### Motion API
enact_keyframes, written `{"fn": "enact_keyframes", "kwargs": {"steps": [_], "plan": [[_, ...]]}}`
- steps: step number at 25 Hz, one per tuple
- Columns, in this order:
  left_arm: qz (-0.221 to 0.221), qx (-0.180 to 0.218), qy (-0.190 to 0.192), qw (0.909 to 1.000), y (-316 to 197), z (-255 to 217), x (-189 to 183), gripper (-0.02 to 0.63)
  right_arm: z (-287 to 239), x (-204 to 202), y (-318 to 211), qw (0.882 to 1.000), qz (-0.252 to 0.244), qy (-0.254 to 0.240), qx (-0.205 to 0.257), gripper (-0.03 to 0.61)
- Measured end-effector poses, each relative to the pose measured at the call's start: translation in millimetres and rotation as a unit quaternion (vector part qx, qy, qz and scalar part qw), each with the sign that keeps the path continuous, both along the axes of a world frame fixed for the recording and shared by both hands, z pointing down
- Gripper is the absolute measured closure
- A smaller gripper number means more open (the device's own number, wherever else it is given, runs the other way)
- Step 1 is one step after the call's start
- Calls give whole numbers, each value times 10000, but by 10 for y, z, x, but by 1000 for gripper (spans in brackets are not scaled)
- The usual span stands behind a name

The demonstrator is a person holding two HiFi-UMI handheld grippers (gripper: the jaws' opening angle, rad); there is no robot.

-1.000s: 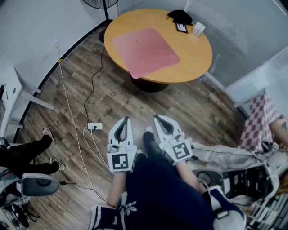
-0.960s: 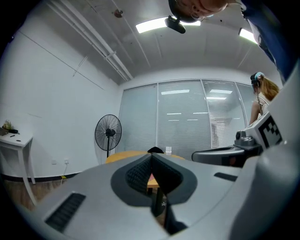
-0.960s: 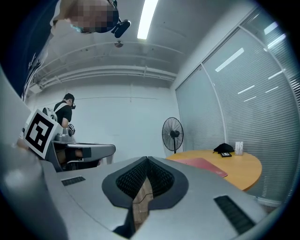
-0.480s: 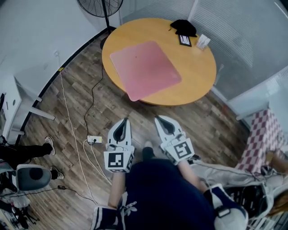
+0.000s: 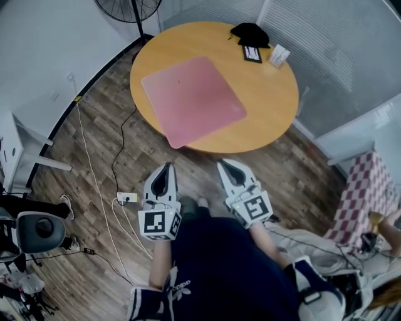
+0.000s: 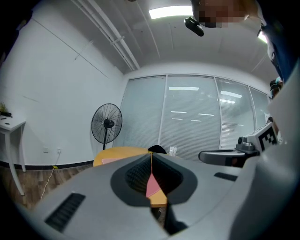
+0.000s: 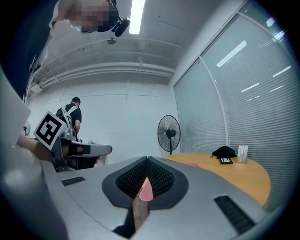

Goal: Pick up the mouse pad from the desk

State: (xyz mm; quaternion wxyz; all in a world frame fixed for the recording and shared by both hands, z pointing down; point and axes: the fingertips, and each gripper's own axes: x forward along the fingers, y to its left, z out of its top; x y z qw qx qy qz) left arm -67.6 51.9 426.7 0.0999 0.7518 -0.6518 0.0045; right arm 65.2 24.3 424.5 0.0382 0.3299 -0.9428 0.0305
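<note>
A pink mouse pad point(image 5: 192, 100) lies flat on the round wooden table point(image 5: 269, 106), its near corner over the table's front edge. My left gripper point(image 5: 163, 170) and my right gripper point(image 5: 226, 166) hang side by side over the floor, a short way before the table, both shut and empty. In the left gripper view the mouse pad point(image 6: 152, 184) shows through the slit between the closed jaws of the left gripper point(image 6: 151, 157). The right gripper view shows a sliver of the mouse pad point(image 7: 146, 191) the same way past the right gripper point(image 7: 146, 160).
A black cloth point(image 5: 249, 31), a small dark device point(image 5: 252, 54) and a white card holder point(image 5: 278, 56) sit at the table's far side. A floor fan point(image 5: 128, 9) stands far left. Cables and a power strip point(image 5: 126, 197) lie on the wood floor. A chair point(image 5: 37, 231) is at left.
Both grippers have moved toward the table, which now sits nearer and larger in the head view. Their jaws stay shut.
</note>
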Motion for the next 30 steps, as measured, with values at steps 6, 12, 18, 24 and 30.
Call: {"fn": "enact_keyframes", "kwargs": {"steps": [6,12,18,24,30], "plan": [[-8,-138,-78,9999,-164,73,-17,609,125,119,-138,9997,185,33,-167,575],[-28,-107,-105,9999,-446,55,-191,609,191,37,-366,9988,341,27,-349,574],[171,-159,-108,9997,-947,82,-423,609,212,-144,-802,9980,500,139,-370,575],[425,-104,-155,9989,-1433,53,-716,609,97,-439,-1271,9967,767,43,-259,575],[607,-67,-143,9980,-1740,62,-914,609,109,-586,-1473,9943,1028,-13,-274,575]]}}
